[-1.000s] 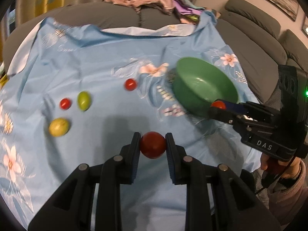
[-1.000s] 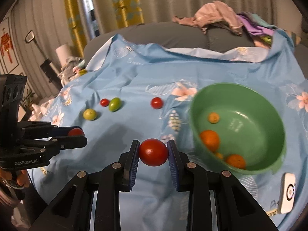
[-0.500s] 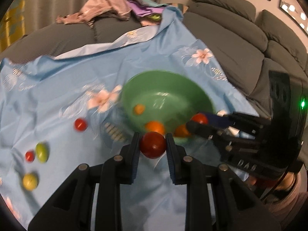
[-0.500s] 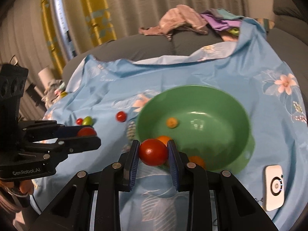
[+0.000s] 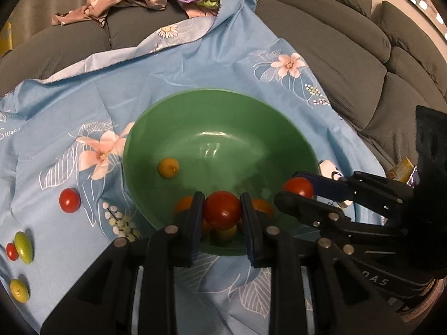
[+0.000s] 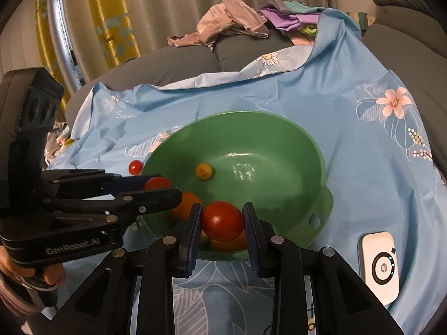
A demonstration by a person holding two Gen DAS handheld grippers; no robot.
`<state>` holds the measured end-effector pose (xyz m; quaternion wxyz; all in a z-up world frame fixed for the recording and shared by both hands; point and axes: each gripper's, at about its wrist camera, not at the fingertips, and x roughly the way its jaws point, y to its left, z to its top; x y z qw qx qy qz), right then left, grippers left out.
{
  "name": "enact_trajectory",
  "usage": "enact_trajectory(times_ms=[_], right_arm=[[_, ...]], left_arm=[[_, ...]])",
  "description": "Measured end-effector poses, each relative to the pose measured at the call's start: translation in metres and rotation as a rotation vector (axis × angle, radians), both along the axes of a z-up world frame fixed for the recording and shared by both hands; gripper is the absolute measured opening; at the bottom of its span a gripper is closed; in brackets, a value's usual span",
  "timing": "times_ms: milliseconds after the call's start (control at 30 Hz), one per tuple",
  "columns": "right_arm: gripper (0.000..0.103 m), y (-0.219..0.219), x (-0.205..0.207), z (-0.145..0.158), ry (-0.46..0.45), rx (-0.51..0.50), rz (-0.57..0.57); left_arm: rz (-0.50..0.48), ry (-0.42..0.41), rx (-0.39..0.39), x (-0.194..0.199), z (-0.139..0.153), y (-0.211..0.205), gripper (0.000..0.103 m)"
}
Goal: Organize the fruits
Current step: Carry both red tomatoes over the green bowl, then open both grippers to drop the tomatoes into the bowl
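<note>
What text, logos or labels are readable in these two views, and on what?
"GenRobot.AI": side of the left gripper body, right wrist view.
"DAS": side of the right gripper body, left wrist view.
"hp": round logo on the white device.
"Swee…": script print on the blue cloth, cut off in both views.
Yellow package beside the sofa: print too small to read.

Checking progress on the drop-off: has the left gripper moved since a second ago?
Yes. The left gripper, shut on a red tomato, has travelled from the open blue cloth over to the green bowl.
</note>
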<state>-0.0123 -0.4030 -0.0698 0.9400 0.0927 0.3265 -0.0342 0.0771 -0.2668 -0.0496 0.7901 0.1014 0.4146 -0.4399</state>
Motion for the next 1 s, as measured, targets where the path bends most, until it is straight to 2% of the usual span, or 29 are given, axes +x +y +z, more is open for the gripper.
enact_trajectory(times_ms=[500, 533, 600, 833, 1000], right_arm=[[0.031, 0.004, 0.004, -0.005, 0.028, 0.004, 0.005], [0.031, 0.004, 0.005, -0.006, 0.031, 0.004, 0.003], [0.031, 0.004, 0.005, -0.006, 0.034, 0.002, -0.004], [0.032, 0.003, -0.001, -0.001, 0.024, -0.005, -0.023], [0.032, 0.004, -0.012, 0.004, -0.009, 0.035, -0.008]], left_arm=[[0.034, 0.018, 0.029, 0.003, -0.007, -0.001, 0.026], [0.036, 0.019, 0.026, 0.003, -0.006, 0.0, 0.028], [0.038, 0.012, 0.022, 0.002, -0.004, 0.001, 0.041], [0.055, -0.03, 0.023, -0.005, 0.003, 0.009, 0.052], [0.077, -0.066, 0.034, -0.018, 0.006, 0.031, 0.076]])
